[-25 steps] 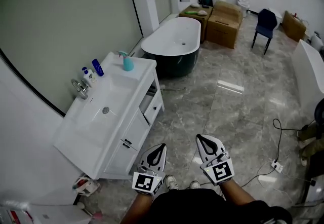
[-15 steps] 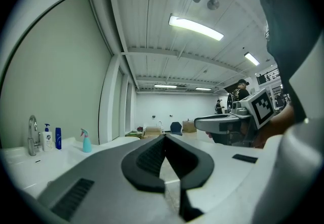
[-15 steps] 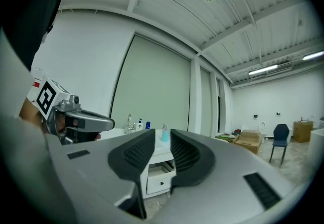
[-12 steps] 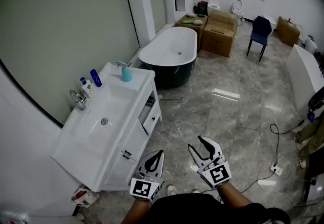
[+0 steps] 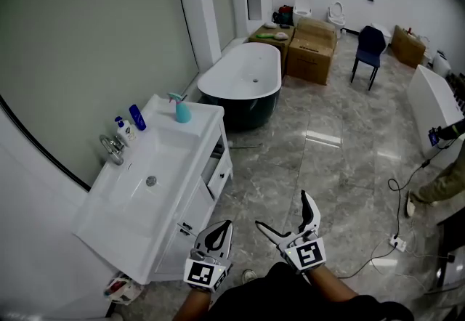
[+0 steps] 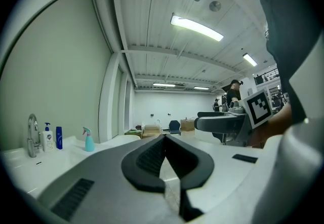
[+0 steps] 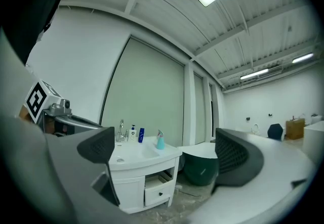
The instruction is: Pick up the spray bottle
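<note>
The teal spray bottle [image 5: 182, 110] stands on the counter's [image 5: 205, 112] far corner, at eleven o'clock from both tongs. It is probably light, slick plastic, so grip the body below the trigger. The right tongs [image 5: 283, 210] have just opened wide and are empty; the left tongs [image 5: 222, 227] are closed and empty.

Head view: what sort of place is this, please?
Probably a bathroom showroom or test hall, not a home: a white vanity with a sink, a freestanding bathtub and cardboard boxes stand on one wide marble floor, with a toilet by the far wall.
</note>
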`<state>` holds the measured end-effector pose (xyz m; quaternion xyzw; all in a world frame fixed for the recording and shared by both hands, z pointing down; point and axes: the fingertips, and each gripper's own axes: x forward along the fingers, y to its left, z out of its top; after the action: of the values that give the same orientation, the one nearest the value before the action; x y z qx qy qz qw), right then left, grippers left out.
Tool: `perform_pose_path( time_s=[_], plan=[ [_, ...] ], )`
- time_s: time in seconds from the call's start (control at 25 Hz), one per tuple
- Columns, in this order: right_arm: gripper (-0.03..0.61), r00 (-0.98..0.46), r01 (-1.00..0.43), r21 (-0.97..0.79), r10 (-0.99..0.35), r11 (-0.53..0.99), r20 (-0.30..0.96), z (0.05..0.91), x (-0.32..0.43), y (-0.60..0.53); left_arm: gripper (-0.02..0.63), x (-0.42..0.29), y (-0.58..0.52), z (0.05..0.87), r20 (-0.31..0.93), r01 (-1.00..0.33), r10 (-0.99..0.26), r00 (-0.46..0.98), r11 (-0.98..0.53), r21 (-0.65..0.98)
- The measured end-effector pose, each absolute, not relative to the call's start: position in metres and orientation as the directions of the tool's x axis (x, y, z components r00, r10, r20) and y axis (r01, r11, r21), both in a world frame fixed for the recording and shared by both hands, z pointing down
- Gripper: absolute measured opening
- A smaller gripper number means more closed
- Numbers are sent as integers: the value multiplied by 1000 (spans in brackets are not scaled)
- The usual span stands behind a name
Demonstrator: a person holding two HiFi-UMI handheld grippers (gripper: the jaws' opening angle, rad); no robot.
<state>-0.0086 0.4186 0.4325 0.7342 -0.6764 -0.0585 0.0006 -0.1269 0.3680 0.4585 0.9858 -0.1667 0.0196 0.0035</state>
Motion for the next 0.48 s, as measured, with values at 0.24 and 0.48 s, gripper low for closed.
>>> perform_pose_path(
  time_s=[0.24, 0.48],
  plan=[
    [592, 69, -996, 50, -997, -71, -46, 446, -9, 404, -3, -127, 355, 465, 33, -337, -336, 941, -941, 23],
    [592, 28, -998, 54, -999, -27, 18, 461, 5, 373, -3, -113, 330, 470, 39, -347, -345, 938, -937, 35]
  ],
)
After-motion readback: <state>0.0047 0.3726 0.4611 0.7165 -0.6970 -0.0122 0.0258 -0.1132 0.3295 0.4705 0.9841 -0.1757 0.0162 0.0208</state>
